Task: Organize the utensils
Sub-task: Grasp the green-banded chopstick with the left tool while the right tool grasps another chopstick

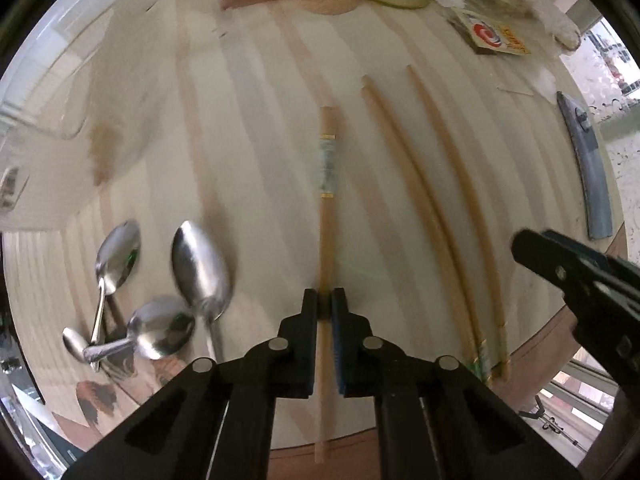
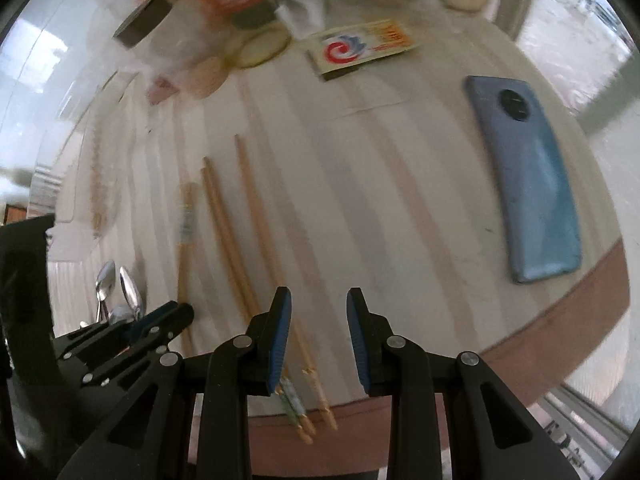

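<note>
Plainly, the left view shows the left claw (image 1: 325, 300) clamped on one chopstick (image 1: 327, 208) lying on the desk (image 1: 248, 120), spoons (image 1: 160, 292) heaped to its left; the right view alone shows the right claw (image 2: 319, 304) standing apart over bare desk, nothing between, two more chopsticks (image 2: 240, 240) just left, and the whole phone (image 2: 528, 184).

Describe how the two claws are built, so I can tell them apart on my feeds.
Both look alike. The left claw and right claw are matte black scissor-style linkages with round silver pivot pins and triangular cut-outs in the outer arms. Each finger carries a blue ribbed pad on its inner face. No cables, markings or sleeves are visible.
</note>
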The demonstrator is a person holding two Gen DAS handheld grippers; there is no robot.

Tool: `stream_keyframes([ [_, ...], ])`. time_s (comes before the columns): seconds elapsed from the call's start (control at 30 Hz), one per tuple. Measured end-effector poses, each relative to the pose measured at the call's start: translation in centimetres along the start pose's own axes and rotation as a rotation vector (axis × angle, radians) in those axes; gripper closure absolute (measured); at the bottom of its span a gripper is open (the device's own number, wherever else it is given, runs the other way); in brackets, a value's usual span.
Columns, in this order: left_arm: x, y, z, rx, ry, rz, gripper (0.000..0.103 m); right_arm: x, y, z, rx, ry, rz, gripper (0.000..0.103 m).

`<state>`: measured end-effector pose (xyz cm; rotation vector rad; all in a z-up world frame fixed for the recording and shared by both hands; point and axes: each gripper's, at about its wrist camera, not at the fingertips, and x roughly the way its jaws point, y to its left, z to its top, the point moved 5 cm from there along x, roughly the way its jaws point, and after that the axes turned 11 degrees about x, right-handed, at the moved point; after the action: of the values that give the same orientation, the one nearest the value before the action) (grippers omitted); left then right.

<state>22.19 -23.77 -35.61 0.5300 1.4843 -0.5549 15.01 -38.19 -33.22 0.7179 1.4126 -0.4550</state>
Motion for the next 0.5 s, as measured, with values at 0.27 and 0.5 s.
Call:
stream_keyframes([
  [0.27, -0.4, 1.4, -2.1, -0.043, 0.006, -0.012, 0.098, 2.9, 3.2, -1.1, -0.174, 0.016, -0.089, 0.094],
  [0.5, 0.2, 1.8, -1.9, -0.059, 0.000, -0.023, 0.098, 2.0, 0.6, -3.2, -0.153, 0.034, -0.154, 0.096],
])
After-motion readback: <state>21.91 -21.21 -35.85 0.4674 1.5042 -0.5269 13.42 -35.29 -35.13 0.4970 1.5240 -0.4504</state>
